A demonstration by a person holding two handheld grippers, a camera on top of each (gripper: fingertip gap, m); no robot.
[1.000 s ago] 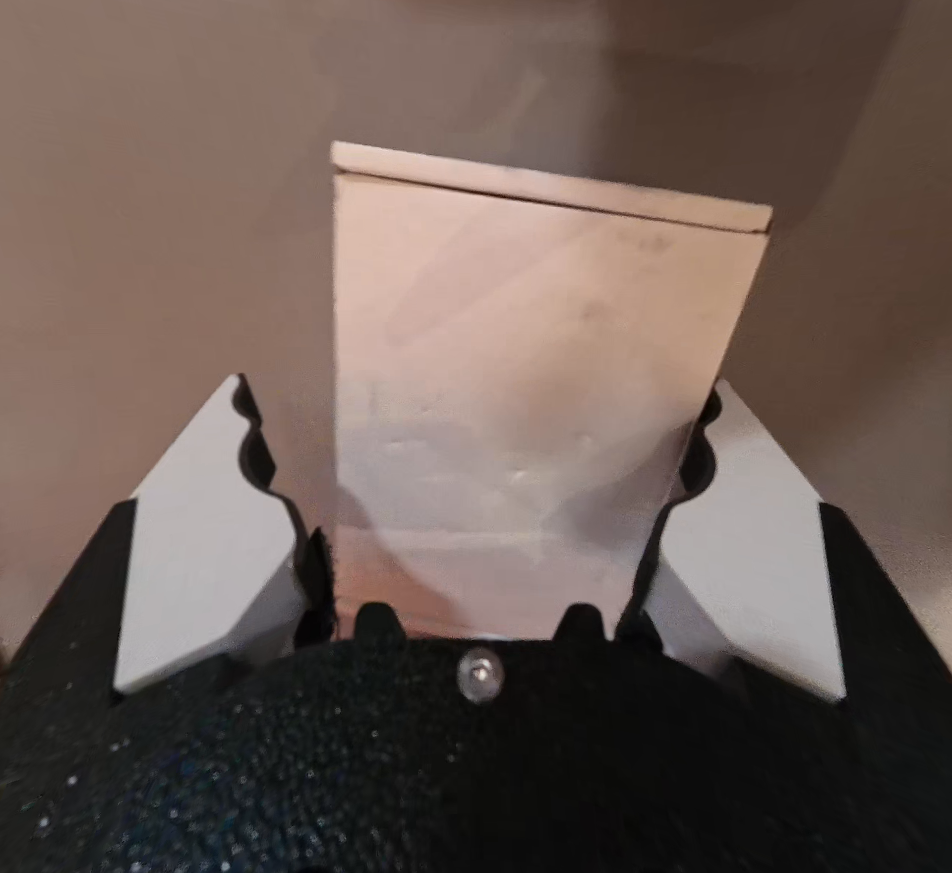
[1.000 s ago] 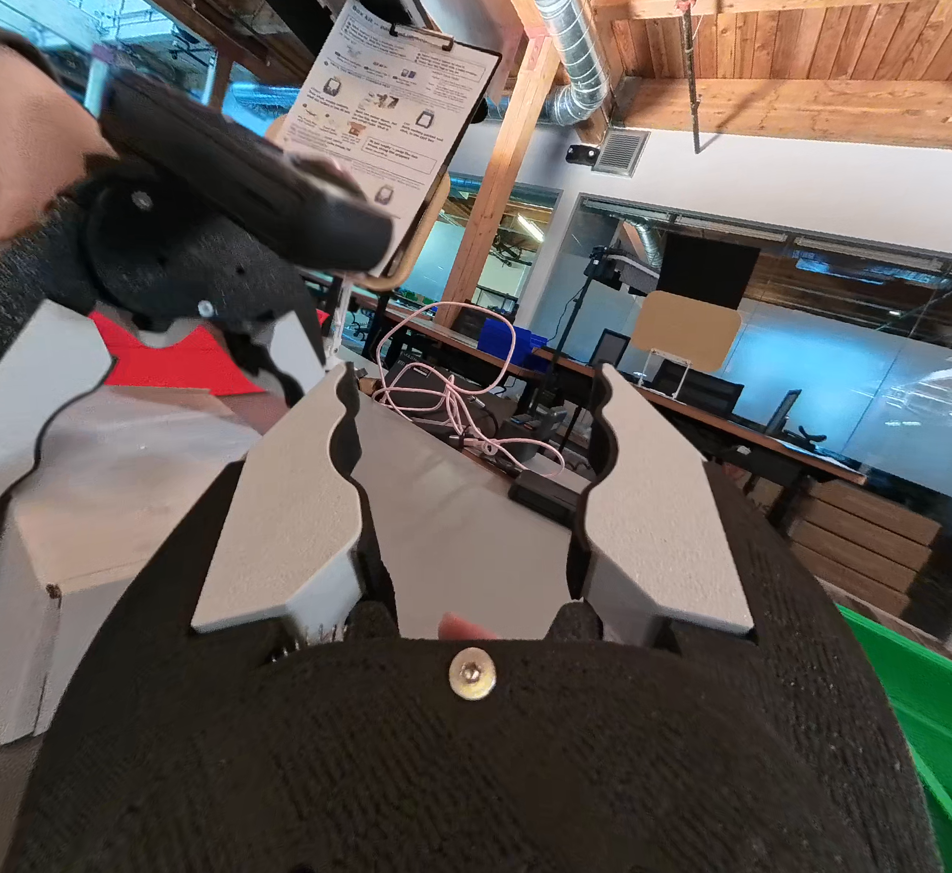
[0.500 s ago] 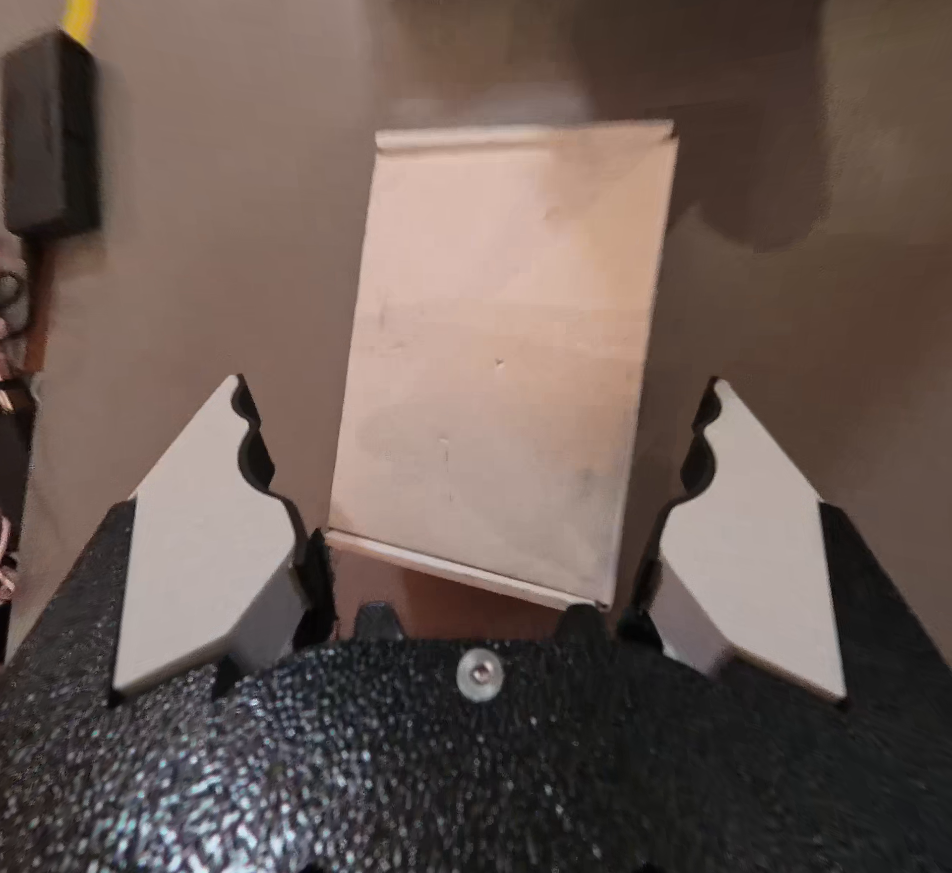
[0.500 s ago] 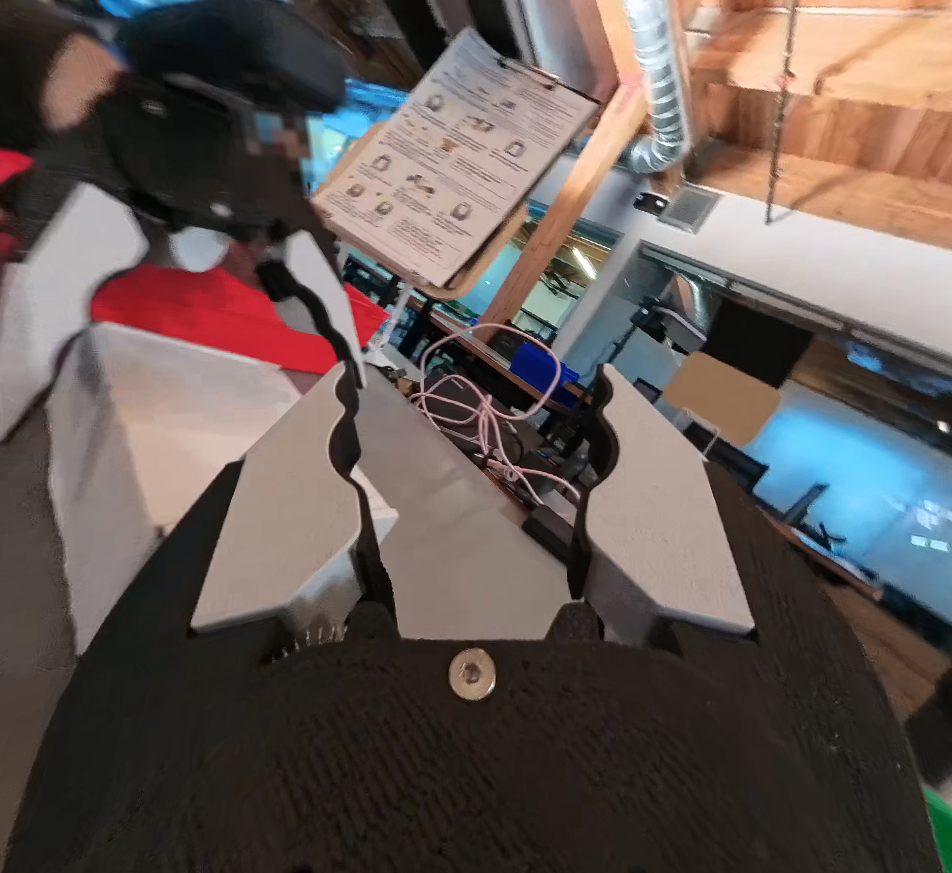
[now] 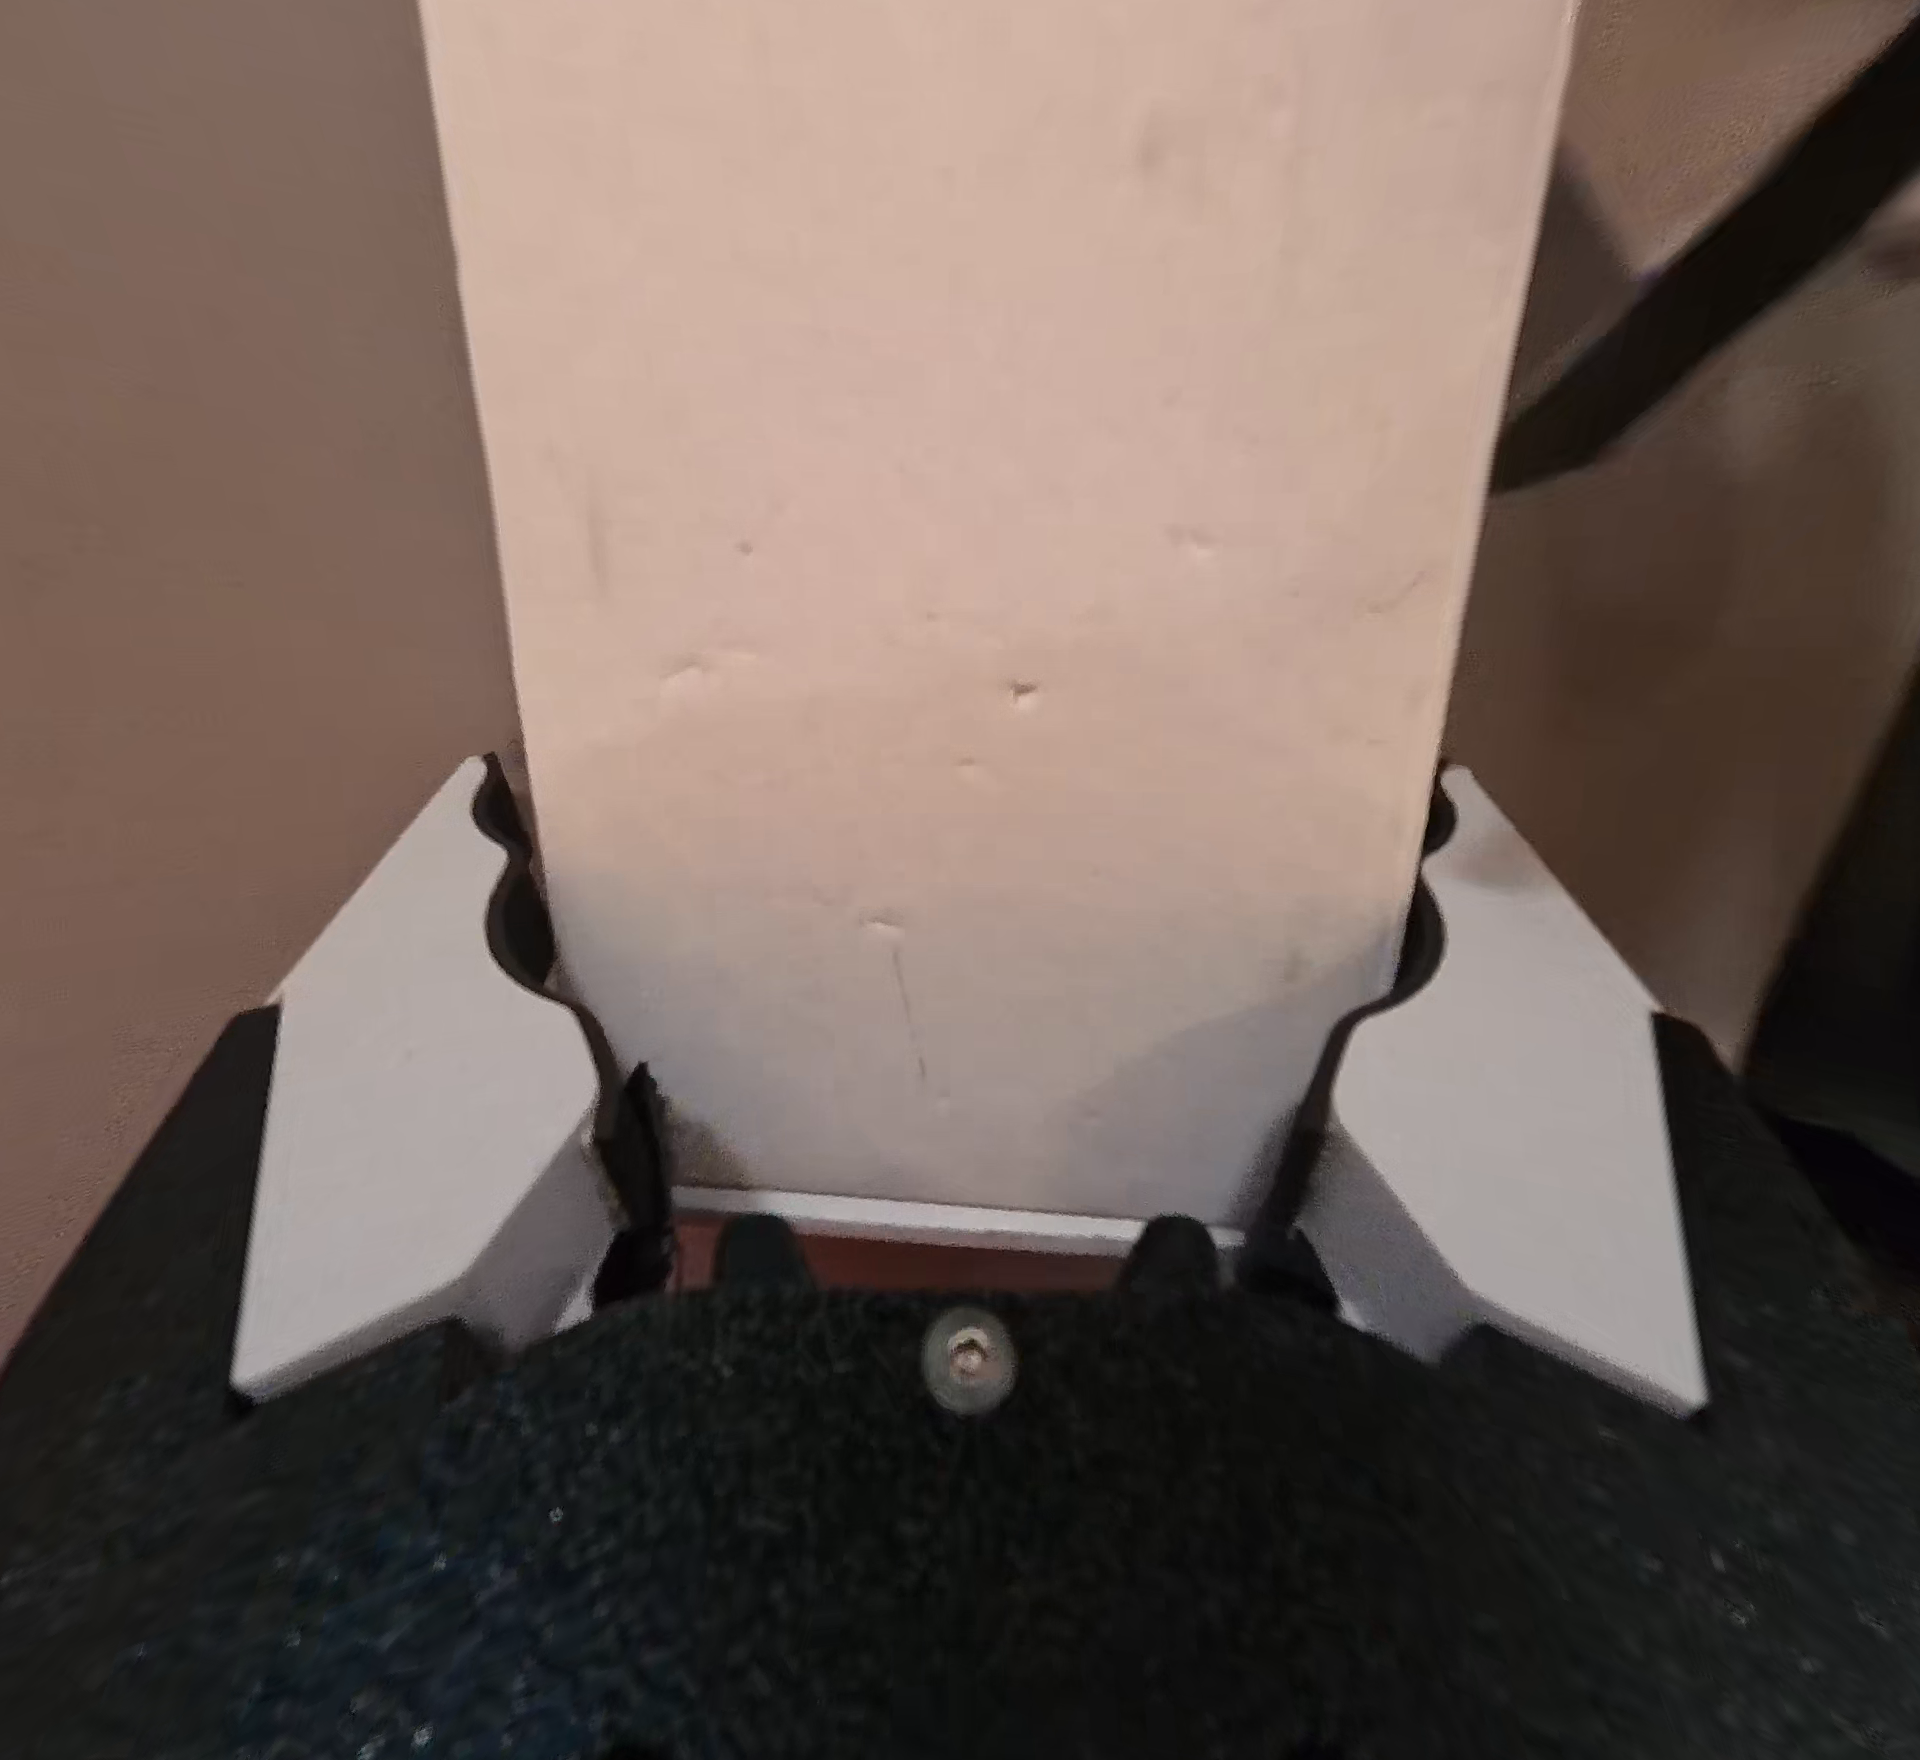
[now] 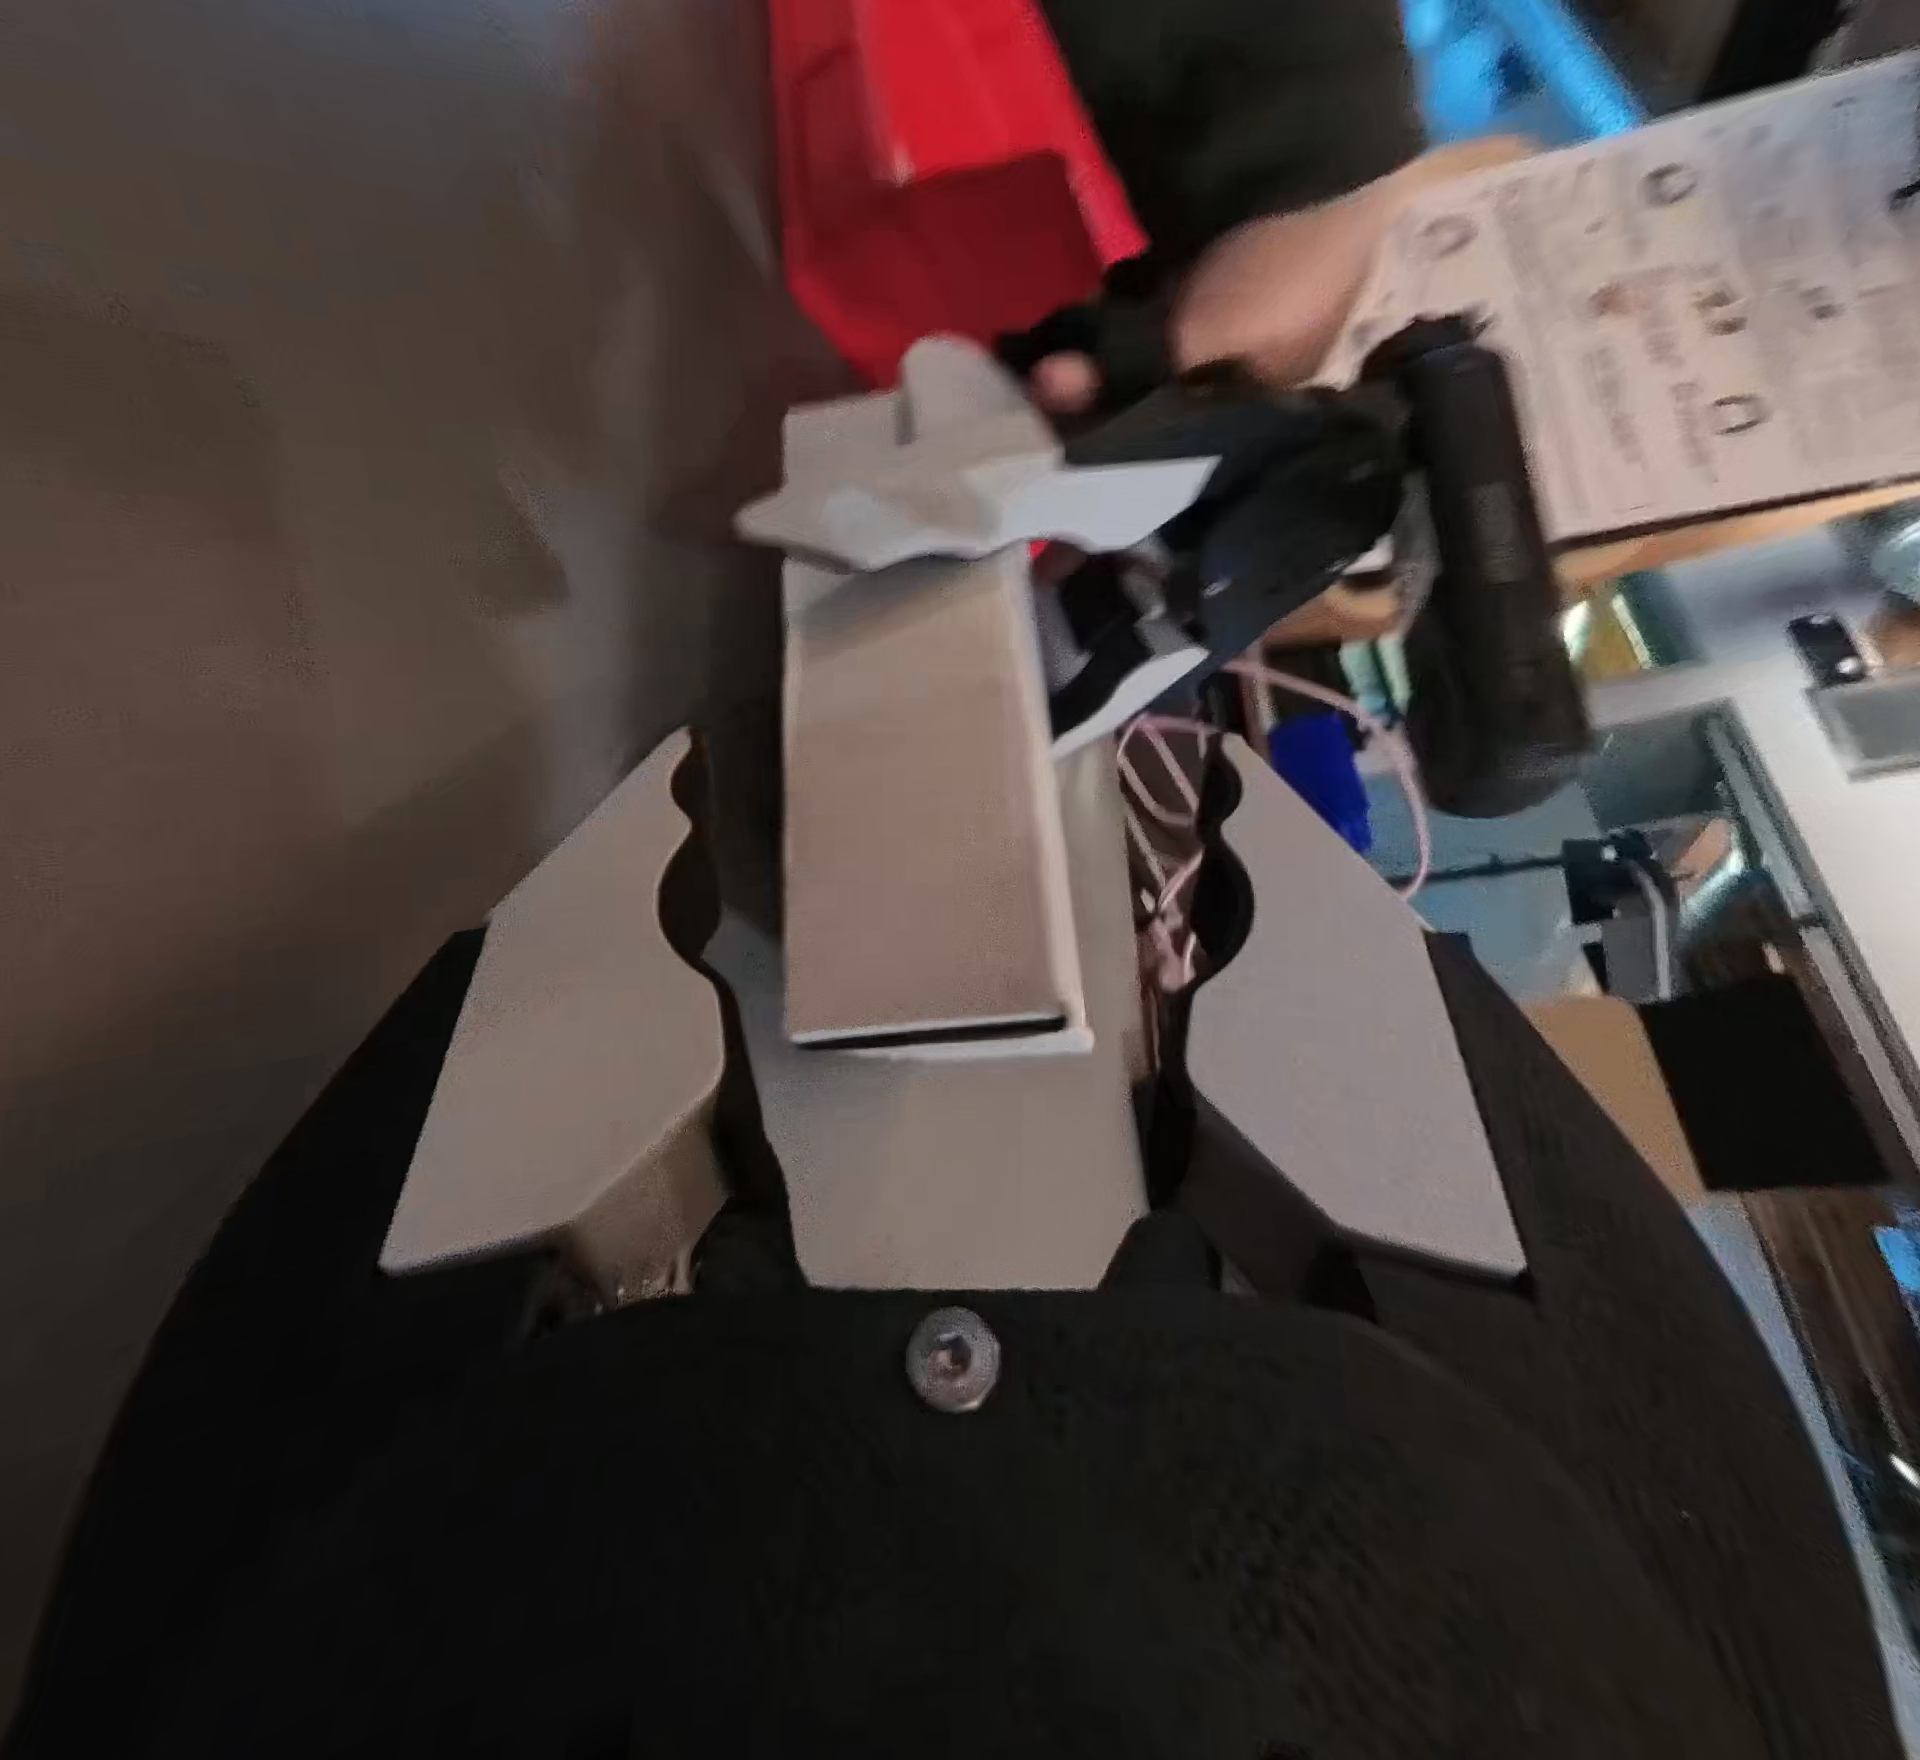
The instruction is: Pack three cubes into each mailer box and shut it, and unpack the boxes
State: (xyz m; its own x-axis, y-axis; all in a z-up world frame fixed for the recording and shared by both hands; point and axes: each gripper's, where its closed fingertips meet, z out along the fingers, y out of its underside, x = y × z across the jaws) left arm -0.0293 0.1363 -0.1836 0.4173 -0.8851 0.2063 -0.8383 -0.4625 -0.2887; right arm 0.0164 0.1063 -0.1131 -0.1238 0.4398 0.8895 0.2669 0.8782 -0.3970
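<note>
A white cardboard mailer box point(image 5: 977, 422), closed, fills the middle of the left wrist view, its broad face lightly dented and scuffed. From the right wrist view it point(image 6: 914, 837) shows narrow side on, standing up, a flap edge near.

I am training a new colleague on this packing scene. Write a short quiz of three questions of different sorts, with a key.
1. True or false: the left gripper has a red cube between its jaws.
2. In the right wrist view, what colour is the object behind the box's far end? A red, B green, C yellow.
3. Fill in: in the right wrist view the printed sheet is near the ___ edge.

Key:
1. False; it holds a white mailer box.
2. A; the red object.
3. right
</note>
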